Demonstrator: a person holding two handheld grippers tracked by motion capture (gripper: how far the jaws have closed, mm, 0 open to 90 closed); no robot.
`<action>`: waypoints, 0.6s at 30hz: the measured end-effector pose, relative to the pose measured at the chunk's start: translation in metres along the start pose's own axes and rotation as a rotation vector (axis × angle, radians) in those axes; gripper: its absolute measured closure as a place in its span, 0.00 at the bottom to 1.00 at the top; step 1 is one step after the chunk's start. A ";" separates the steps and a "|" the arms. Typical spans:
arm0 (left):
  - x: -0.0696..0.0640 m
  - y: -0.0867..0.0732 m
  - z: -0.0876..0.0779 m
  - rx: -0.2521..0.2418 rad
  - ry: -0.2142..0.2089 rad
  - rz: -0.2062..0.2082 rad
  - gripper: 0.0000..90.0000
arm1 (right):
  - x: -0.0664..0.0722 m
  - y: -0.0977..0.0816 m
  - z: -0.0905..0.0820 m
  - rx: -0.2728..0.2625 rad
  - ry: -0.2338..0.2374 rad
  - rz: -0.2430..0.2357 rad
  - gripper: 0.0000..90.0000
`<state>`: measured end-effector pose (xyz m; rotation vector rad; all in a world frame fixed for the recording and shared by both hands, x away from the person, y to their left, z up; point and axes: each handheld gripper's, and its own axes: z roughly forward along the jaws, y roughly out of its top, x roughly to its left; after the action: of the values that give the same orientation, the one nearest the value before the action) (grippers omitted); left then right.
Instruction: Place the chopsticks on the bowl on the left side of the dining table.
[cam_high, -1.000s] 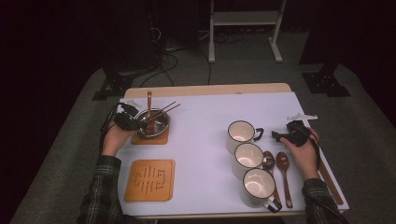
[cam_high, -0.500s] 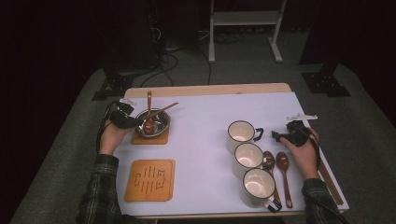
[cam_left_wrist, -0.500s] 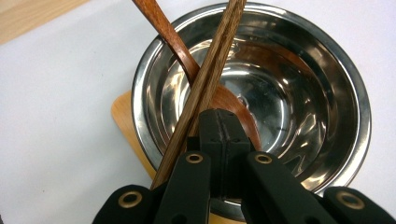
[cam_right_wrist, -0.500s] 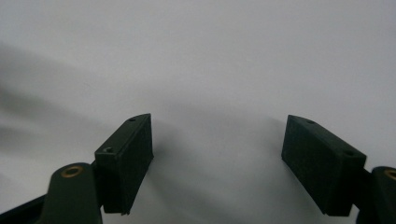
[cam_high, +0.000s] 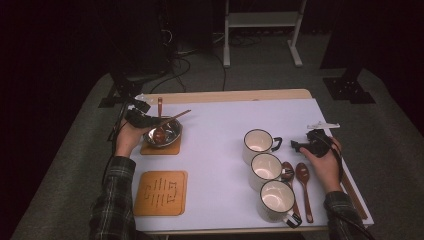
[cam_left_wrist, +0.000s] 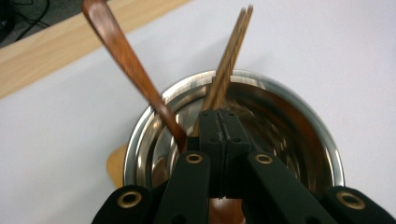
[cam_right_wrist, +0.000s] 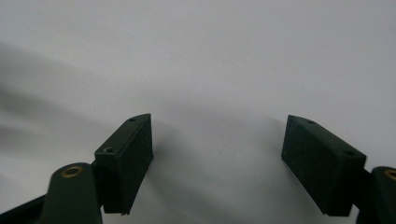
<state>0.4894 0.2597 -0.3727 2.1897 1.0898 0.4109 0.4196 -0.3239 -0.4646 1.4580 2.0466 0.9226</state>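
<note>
High view was dim, room black beyond the lit white table (cam_high: 220, 135). Steel bowl (cam_left_wrist: 285, 121) threw glare and streaky reflections; the jaws near the lens were soft. Right gripper view was evenly lit, soft shadows under the jaws, slightly blurry.

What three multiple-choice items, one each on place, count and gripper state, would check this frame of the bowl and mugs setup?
1. Where does the shiny steel bowl sit?
A. on the far orange-brown square coaster
B. on the near slatted coaster
C. beside the mugs

2. How many white enamel mugs with dark rims stand on the white table?
A. two
B. three
C. four

3. How do the left gripper jaws stand?
A. wide open
B. shut on the thin wooden chopsticks
C. shut on a mug handle

Key: 1 A, the high view shows the coaster's edge under the bowl; 2 B, three in a diagonal row; 3 B, the left gripper view shows the pads pressed together around the sticks' lower ends.
</note>
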 end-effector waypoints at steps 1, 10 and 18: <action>0.001 0.004 0.003 -0.003 0.003 0.000 0.99 | 0.000 0.000 0.000 0.000 0.000 0.000 0.26; 0.003 0.031 0.031 -0.019 0.025 0.012 0.99 | 0.000 0.000 0.000 0.000 -0.001 0.000 0.26; 0.002 0.045 0.063 0.026 0.054 0.004 0.99 | 0.000 0.000 0.000 -0.001 -0.002 -0.003 0.26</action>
<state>0.5504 0.2151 -0.3893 2.2152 1.1255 0.4624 0.4194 -0.3235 -0.4648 1.4549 2.0457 0.9207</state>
